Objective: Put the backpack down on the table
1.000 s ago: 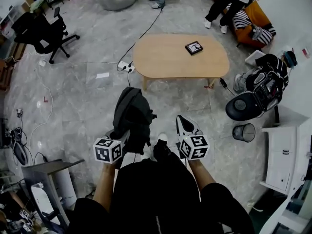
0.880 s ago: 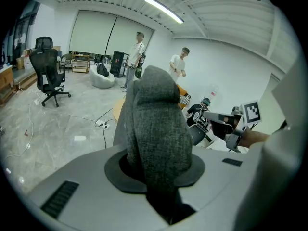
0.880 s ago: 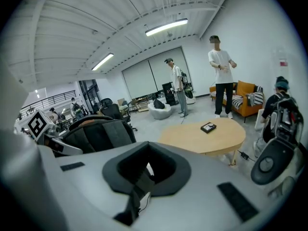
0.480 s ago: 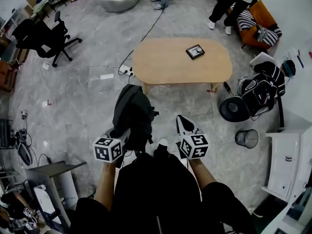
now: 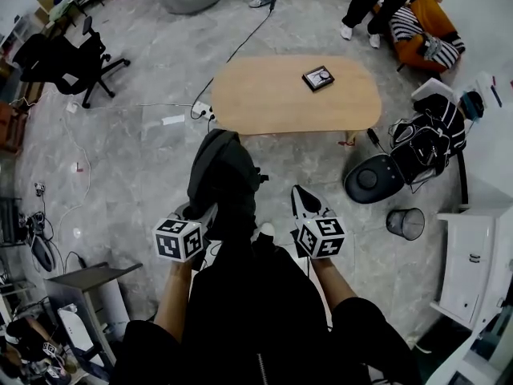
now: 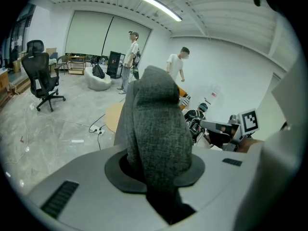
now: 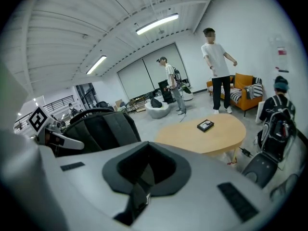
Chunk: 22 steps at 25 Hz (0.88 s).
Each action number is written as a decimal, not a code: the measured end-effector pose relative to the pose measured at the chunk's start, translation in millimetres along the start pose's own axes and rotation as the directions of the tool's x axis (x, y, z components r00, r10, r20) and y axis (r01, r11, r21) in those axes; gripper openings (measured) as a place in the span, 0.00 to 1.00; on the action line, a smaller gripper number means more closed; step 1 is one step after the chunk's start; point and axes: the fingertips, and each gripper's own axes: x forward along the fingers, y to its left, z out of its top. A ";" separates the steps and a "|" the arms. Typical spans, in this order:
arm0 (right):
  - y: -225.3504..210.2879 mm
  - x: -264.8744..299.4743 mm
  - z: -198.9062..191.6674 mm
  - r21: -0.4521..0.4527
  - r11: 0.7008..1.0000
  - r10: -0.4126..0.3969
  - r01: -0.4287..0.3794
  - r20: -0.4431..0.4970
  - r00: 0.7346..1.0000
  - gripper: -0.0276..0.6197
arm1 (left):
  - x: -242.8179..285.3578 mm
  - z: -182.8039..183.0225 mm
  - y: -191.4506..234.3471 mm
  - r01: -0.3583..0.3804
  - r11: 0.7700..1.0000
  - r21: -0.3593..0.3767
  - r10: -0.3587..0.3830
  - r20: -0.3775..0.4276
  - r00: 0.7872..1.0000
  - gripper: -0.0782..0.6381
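Carrying step, by the look of it: left gripper pinching the backpack by its grey strap, bag hanging over the floor short of the surface. Right gripper pressed together, empty. Next move calls for closing in, then lowering the bag onto it.

place: open office-lab | signs: office chair, low table, sofa, floor cables

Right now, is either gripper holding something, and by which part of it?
The left gripper is clamped on the backpack, by a grey woven strap. The right gripper holds nothing; its jaws are together.
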 end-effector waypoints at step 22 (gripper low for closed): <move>-11.7 123.7 74.1 -0.019 0.999 -0.041 0.041 -0.040 0.998 0.06 | 86.3 70.5 46.6 0.086 0.995 0.046 -0.082 -0.092 0.992 0.24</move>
